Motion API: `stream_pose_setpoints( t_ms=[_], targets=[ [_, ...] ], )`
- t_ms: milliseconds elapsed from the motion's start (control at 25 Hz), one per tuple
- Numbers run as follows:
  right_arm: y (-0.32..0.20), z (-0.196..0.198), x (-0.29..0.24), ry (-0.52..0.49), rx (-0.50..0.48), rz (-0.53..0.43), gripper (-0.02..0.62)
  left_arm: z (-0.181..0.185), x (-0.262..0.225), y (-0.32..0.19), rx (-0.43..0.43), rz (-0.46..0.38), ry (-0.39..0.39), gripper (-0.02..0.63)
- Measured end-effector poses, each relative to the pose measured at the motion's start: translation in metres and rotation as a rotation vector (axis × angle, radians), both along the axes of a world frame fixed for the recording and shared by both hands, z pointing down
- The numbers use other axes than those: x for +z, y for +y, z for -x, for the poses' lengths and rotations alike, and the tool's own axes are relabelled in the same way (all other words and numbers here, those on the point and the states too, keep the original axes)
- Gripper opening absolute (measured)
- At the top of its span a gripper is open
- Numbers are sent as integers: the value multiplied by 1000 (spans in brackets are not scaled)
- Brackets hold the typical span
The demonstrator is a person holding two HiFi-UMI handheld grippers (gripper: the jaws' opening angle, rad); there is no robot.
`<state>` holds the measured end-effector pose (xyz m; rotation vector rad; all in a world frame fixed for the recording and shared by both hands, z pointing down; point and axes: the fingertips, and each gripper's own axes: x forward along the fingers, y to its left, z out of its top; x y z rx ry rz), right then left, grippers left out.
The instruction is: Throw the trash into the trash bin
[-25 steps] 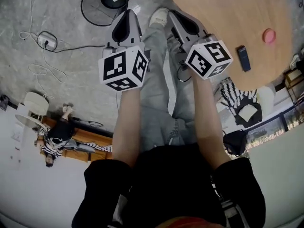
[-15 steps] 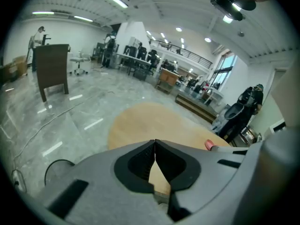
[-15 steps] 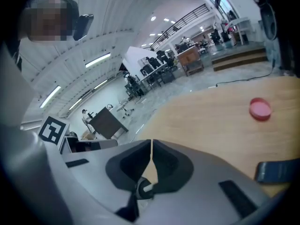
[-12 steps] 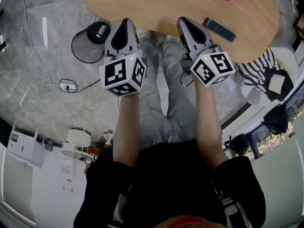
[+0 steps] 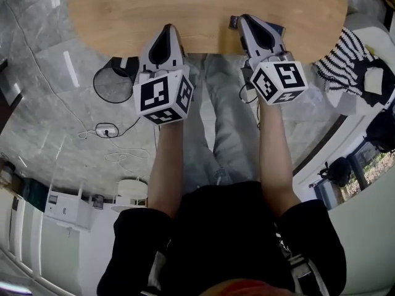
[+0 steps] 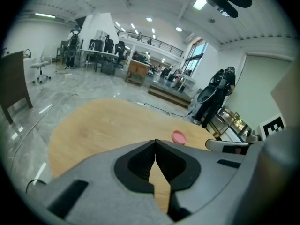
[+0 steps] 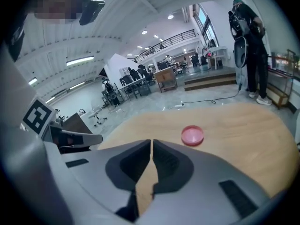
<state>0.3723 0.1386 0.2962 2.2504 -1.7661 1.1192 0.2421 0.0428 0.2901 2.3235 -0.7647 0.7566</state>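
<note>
Since the earlier frames the table (image 5: 203,11) has swung from the 1 o'clock corner of the head view to span its whole top edge, and the trash bin (image 5: 113,84) has shifted from 12 o'clock to 10 o'clock on the floor, partly tucked under the table's near edge. I note the left gripper (image 5: 168,28) with jaws together and nothing between them, its tips over the near table edge. The right gripper (image 5: 244,18) is likewise closed and empty, with a dark flat item (image 5: 233,22) just beside its tips at 9 o'clock. I judge the pink disc (image 7: 192,135) to be the trash, though nothing confirms it. It lies flat on the wood, apart from both grippers, at 1 o'clock of the right jaws. Risks as I assess them: both jaws must part before any pick, and closed tips would only shove the disc. A low, flat piece on smooth wood may skid toward the far edge. The dark item could be knocked by the right gripper. The bin sits at 8 o'clock of the left gripper, and the table overhang could deflect a drop. On coverage, only the head view shows the bin, where the disc is a mere sliver at the top border. Both gripper views show the disc clearly and settle the jaw state.
</note>
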Motion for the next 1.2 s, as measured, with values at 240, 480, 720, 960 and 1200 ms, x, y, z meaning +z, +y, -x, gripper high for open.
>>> stream_pose_setpoints(
  t_ms=[240,480,720,960,1200],
  targets=[
    [10,-42,18,46,-19,64,18,-41,9,14,43,4,-21,9],
    [2,-70,49,83,-110,122,20,-76,28,15,36,17,-37,9],
    [-10,-90,80,202,-271,222,20,-107,48,22,38,34,-49,9],
    [-36,-97,108,366,-432,290,20,-115,69,19,30,40,-58,9],
    [-51,-89,124,437,-571,304,20,-107,80,18,-23,54,-59,9]
  ],
)
